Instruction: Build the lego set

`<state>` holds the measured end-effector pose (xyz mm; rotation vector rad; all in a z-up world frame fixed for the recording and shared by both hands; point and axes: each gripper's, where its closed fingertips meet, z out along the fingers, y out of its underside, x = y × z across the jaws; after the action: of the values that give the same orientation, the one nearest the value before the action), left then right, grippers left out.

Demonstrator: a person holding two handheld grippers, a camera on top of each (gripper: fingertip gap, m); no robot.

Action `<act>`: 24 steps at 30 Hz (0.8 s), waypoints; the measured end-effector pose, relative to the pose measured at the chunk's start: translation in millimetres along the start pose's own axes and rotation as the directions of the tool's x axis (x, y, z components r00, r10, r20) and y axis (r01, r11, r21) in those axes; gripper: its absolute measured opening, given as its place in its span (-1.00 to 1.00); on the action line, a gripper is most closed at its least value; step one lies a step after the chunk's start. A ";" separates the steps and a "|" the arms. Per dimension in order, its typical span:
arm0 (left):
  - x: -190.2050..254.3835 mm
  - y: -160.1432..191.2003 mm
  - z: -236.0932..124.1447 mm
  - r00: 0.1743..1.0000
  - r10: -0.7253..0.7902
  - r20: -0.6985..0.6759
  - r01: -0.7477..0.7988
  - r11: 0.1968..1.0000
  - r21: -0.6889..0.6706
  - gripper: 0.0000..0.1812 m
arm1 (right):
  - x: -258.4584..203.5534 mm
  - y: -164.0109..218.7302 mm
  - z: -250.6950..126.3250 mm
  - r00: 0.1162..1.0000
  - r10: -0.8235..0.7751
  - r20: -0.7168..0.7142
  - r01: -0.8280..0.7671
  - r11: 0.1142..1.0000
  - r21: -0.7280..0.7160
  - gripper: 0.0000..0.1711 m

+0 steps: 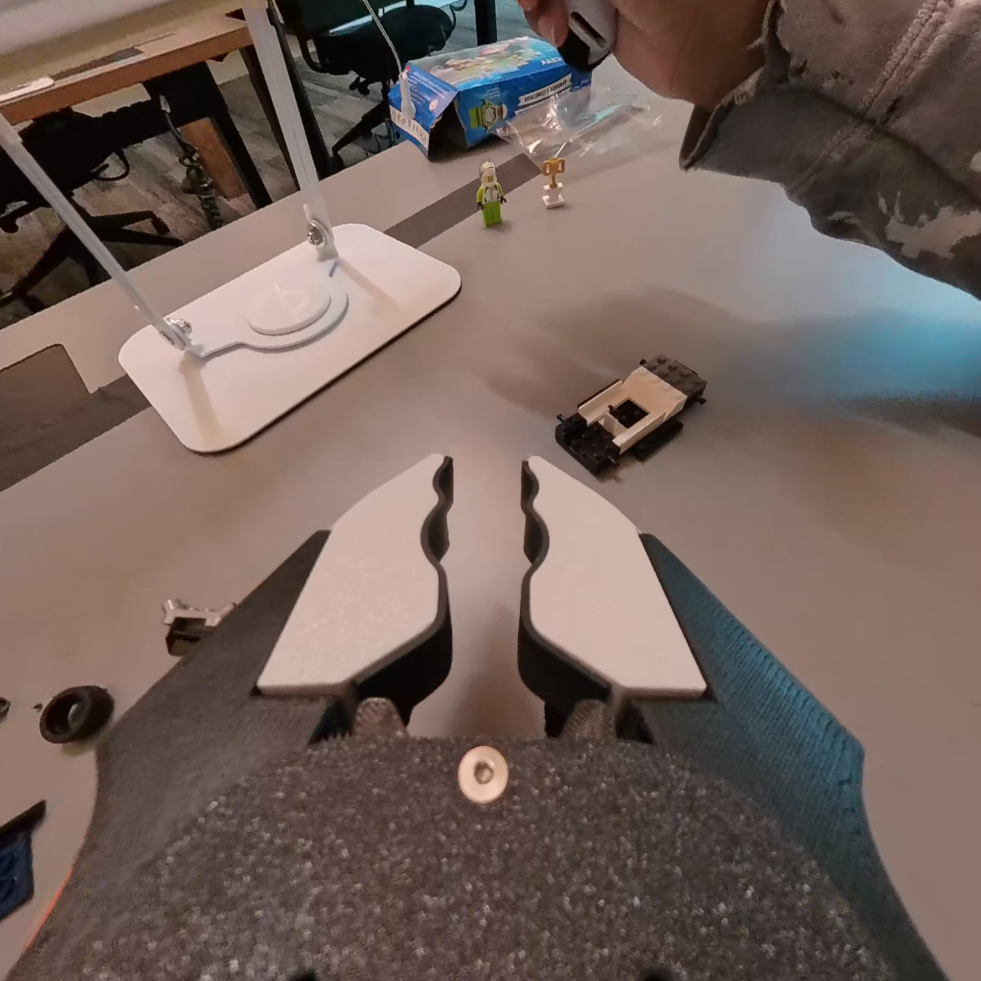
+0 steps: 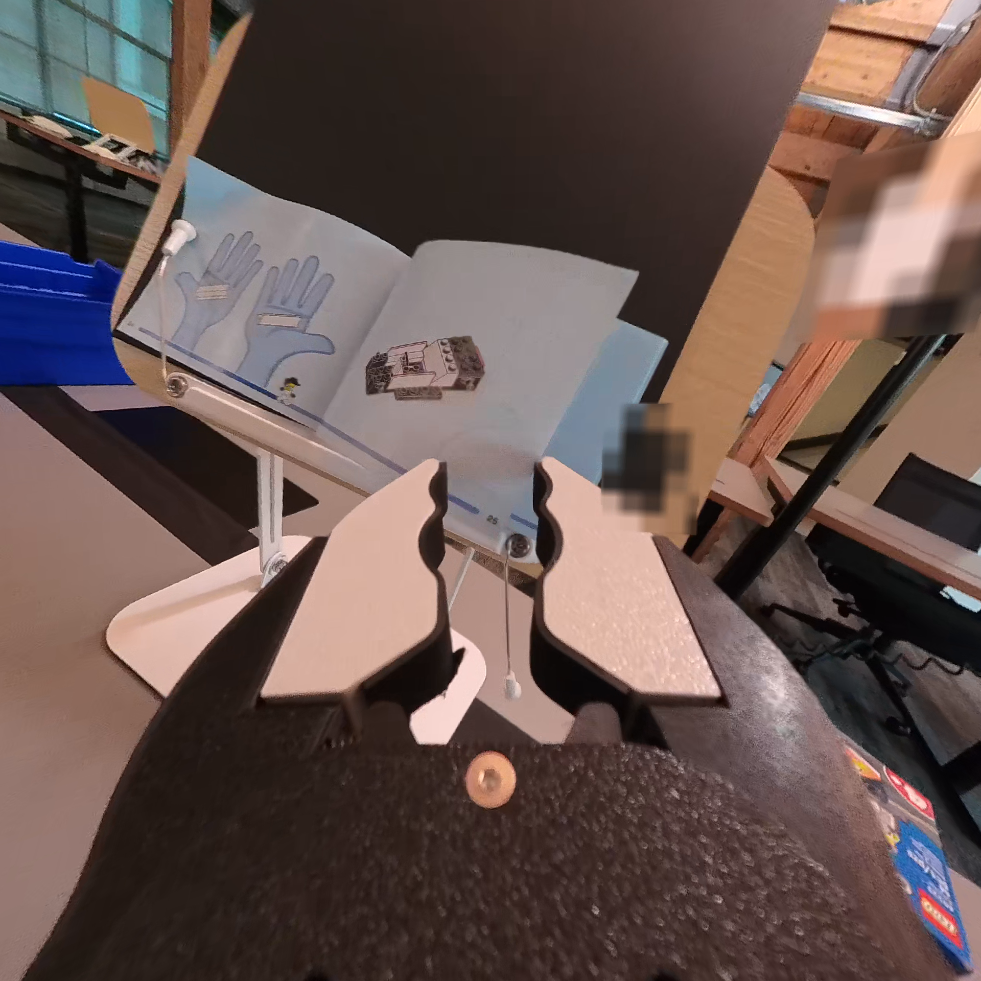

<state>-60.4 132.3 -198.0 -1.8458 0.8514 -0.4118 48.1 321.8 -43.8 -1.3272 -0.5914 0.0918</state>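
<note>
Left wrist view: left claw (image 1: pixel 487 464) spread, empty | studded car chassis (image 1: pixel 631 415) | right claw (image 2: pixel 489 472) spread, empty

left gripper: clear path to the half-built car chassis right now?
Probably yes. The left gripper is open and empty, and only bare table lies between it and the car chassis, just ahead and to its right. The sleeve hangs above.

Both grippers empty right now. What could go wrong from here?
1. The right hand-held gripper is open at the instruction booklet; its loose page could snag or flip off the stand.
2. The sleeve hangs over the table near the minifigure and trophy; a sweep might topple them.
3. The small tyre beside the left hand-held gripper could get knocked away.
</note>
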 end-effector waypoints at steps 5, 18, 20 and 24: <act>-11.2 -19.6 2.4 0.999 0.031 0.023 -0.031 0.999 0.029 -0.73 | -10.1 -14.2 -5.3 1.000 -0.026 0.015 0.025 0.998 0.065 -0.71; -93.5 -183.7 13.6 0.996 -0.082 0.022 0.074 0.968 0.241 -0.36 | -65.2 -40.1 -2.8 0.984 -0.082 0.155 0.059 0.987 0.148 -0.76; -101.9 -198.4 17.8 0.996 -0.088 0.030 0.077 0.963 0.257 -0.35 | -75.4 -39.8 0.5 0.977 -0.124 0.175 0.097 0.983 0.154 -0.76; -117.1 -208.2 31.4 0.994 -0.061 0.086 0.039 0.971 0.235 -0.33 | -93.0 -38.5 7.3 0.961 -0.169 0.220 0.135 0.977 0.163 -0.76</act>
<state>-45.3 285.2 -12.4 -1.6574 0.6643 -0.4354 -44.5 281.9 -40.0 -1.1316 -0.8690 0.1634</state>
